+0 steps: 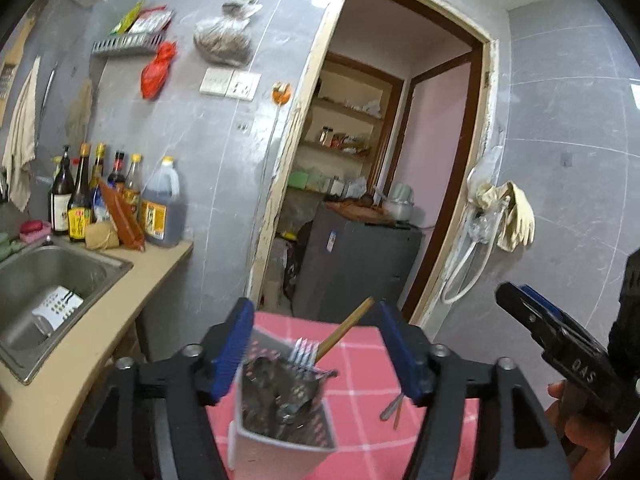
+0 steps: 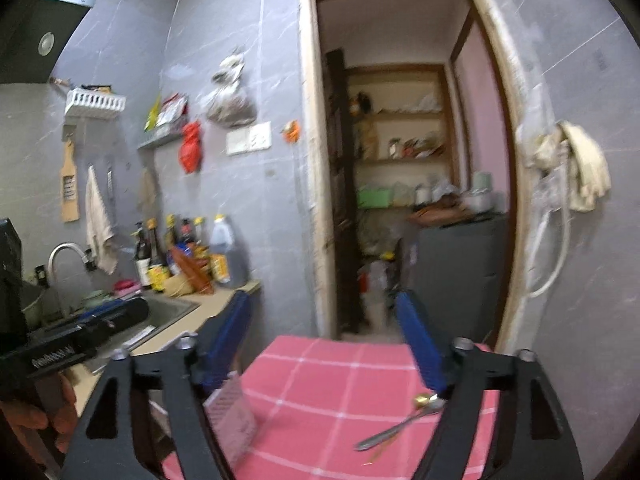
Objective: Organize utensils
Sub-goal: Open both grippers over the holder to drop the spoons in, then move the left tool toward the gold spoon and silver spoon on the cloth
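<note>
A white perforated utensil holder (image 1: 280, 412) stands on the pink checked tablecloth (image 1: 360, 364). A fork with a wooden handle (image 1: 340, 336) sticks out of it. My left gripper (image 1: 316, 344) is open, its blue pads on either side of the holder's top, touching nothing. A metal spoon and a thin stick (image 1: 394, 410) lie on the cloth to the right. In the right wrist view my right gripper (image 2: 324, 344) is open and empty above the cloth; the spoon (image 2: 400, 424) lies by its right finger and the holder (image 2: 232, 412) stands at lower left.
A counter with a steel sink (image 1: 48, 280) and sauce bottles (image 1: 112, 200) runs along the left. A doorway (image 1: 384, 160) with shelves and a dark cabinet (image 1: 352, 264) is ahead. Gloves and a hose (image 1: 496, 216) hang on the right wall.
</note>
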`<state>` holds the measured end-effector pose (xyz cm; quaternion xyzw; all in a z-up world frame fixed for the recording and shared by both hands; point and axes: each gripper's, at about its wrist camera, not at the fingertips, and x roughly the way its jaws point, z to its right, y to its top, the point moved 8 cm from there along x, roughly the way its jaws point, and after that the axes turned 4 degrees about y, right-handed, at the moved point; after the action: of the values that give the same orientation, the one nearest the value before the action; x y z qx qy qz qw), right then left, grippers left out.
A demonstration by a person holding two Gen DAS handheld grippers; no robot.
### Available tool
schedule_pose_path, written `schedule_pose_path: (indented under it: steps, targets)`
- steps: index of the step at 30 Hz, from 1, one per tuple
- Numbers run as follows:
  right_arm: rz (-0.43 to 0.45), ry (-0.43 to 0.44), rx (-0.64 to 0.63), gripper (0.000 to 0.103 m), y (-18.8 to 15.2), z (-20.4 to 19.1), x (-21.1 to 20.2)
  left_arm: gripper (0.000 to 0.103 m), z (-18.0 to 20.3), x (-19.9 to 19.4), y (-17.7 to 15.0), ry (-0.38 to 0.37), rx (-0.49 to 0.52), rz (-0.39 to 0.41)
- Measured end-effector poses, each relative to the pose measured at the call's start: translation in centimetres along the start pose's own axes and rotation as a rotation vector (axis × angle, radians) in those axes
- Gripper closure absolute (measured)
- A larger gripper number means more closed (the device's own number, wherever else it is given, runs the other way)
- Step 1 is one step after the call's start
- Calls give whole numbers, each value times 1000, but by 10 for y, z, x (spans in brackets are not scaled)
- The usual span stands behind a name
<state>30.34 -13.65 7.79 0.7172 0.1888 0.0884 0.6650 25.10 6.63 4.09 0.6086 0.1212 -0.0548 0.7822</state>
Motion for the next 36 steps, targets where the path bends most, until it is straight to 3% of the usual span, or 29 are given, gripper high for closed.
schedule_pose_path:
  steps: [5, 7, 9, 16, 24, 28, 36]
  targets:
    - [39, -74, -6, 1, 7, 29, -25, 16, 30, -4, 3, 5, 32, 30]
    - [30, -95, -4, 1, 4, 42, -30, 4, 42, -5, 1, 11, 46, 38]
    - [8, -112, 0, 1, -2, 54, -33, 1, 56, -3, -4, 7, 62, 41]
    - [-64, -152, 47, 1, -30, 105, -30, 1, 104, 13, -30, -59, 138, -6]
    - [-147, -165, 118, 1, -78, 170, -16, 1, 137, 56, -70, -77, 135, -94]
    - [-197, -116, 161, 1, -104, 193, 9, 1, 144, 84, -93, -69, 131, -144]
    - [-338, 67, 248, 2, -165, 211, 75, 1, 140, 155, -140, -78, 46, -284]
